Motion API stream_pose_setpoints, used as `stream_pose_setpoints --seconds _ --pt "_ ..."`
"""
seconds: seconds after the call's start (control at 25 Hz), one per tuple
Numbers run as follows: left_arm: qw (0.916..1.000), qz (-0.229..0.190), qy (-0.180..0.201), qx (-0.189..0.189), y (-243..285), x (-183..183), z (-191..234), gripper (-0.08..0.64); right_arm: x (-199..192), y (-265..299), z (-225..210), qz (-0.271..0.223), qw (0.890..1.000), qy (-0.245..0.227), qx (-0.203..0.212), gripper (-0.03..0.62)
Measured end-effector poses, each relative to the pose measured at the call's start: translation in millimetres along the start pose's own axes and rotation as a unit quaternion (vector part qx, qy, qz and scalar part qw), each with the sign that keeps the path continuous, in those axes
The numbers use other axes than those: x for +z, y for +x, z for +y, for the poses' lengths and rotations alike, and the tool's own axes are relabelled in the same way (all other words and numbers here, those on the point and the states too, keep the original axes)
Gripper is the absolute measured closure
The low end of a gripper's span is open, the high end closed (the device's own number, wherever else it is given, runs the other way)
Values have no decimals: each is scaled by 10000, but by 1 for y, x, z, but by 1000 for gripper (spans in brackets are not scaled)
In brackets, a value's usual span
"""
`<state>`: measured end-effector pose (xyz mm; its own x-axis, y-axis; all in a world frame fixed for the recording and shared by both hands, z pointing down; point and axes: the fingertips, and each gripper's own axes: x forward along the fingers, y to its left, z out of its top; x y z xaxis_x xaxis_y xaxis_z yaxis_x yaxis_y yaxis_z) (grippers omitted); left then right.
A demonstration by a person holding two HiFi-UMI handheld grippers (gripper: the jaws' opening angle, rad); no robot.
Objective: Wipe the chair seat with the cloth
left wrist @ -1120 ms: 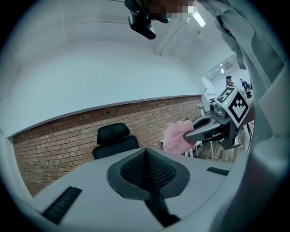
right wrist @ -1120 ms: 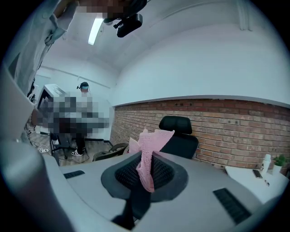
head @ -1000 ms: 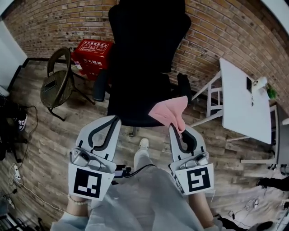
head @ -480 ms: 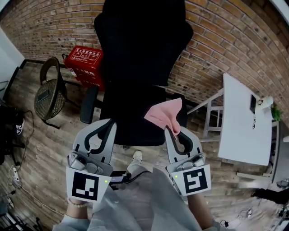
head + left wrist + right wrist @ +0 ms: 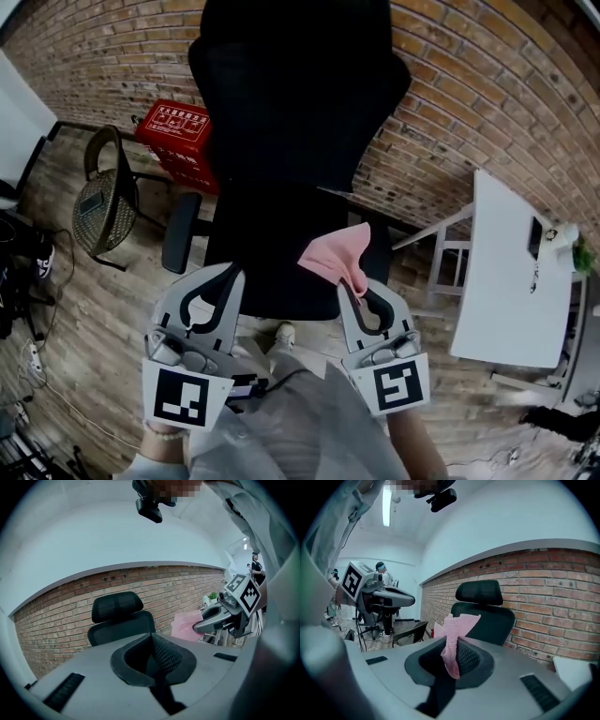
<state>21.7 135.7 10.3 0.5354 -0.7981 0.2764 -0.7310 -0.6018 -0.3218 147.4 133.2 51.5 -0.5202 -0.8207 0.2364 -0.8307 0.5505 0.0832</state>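
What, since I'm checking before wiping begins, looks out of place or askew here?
Nothing stands out. The pink cloth is pinched in the right gripper, the left gripper is shut and empty, and the black chair stands upright.

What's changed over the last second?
The person has moved closer to the black chair, which now fills more of the head view. Nothing was grabbed or released: the right gripper still pinches the pink cloth by the seat's front right corner, and the left gripper stays shut and empty.
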Motion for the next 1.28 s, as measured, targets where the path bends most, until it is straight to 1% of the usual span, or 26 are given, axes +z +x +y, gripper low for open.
stream_pose_setpoints --seconds 0.12,0.32,0.48,0.6,0.68,0.8,0.96,1.12,1.28 --pt "10000 21 -50 -58 13 -7 2 541 -13 9 -7 138 9999 42 -48 532" --pt "9996 134 -85 -228 35 -28 6 541 -39 31 -15 403 9991 -63 -69 532" --pt "9992 199 -90 -339 57 -52 14 541 -67 57 -25 651 9977 -20 -166 532" --pt "9988 283 -123 -376 72 -74 26 541 -89 78 -33 851 9958 84 -322 532" --pt "9987 305 -156 -390 85 -89 33 541 -108 92 -41 1036 9931 248 -489 532" --pt "9977 384 -189 -517 104 -114 42 541 -139 113 -51 1412 9852 663 -714 532" --pt "9955 546 -306 -715 129 -148 46 541 -178 145 -62 1572 9771 1055 -966 532" --pt "9945 520 -213 -879 158 -175 53 541 -218 180 -71 1762 9714 1173 -1076 532" --pt "9940 516 -247 -934 185 -200 64 541 -252 210 -81 1910 9689 1037 -1185 532"
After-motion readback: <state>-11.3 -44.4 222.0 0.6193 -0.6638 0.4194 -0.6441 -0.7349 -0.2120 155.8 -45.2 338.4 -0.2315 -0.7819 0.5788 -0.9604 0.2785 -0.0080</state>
